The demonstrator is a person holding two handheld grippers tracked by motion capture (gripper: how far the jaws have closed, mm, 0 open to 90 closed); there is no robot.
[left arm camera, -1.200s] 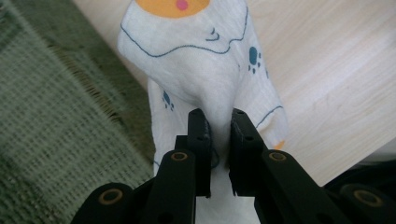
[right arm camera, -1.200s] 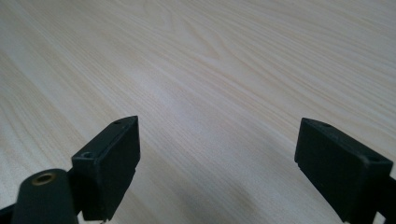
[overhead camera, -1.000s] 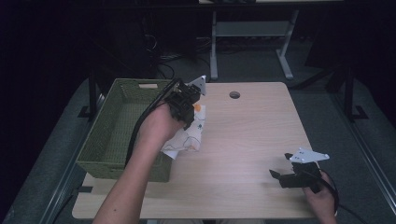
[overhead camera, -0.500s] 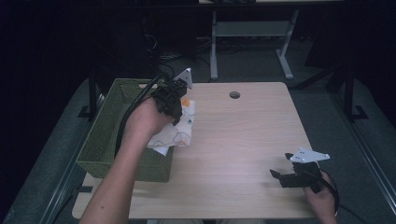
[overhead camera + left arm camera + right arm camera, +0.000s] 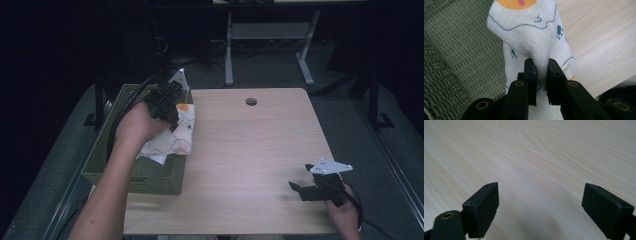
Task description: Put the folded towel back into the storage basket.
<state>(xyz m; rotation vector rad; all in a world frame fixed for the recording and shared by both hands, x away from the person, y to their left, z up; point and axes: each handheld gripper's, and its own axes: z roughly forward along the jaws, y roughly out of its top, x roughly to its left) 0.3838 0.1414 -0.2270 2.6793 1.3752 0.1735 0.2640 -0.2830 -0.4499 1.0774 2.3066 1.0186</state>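
A white cloth [image 5: 175, 137] printed with blue paw marks and an orange patch hangs from my left gripper [image 5: 169, 111], draped over the right rim of the green woven basket [image 5: 107, 155]. In the left gripper view the two black jaws stand pinched on a fold of the cloth [image 5: 531, 37], with my left gripper [image 5: 541, 68] above the basket's weave [image 5: 456, 60] and the table edge. At the table's front right my right gripper [image 5: 300, 181] rests low and open; in its own view the right gripper [image 5: 540, 202] has wide jaws with bare wood between them.
The light wooden table [image 5: 260, 150] has a round cable hole [image 5: 251, 101] near its far edge. The basket sits along the table's left side. A white desk frame [image 5: 270, 35] stands on the dark floor beyond.
My left hand has carried the cloth leftward and a little up, from over the table to the basket's right rim. The right gripper has stayed where it was.
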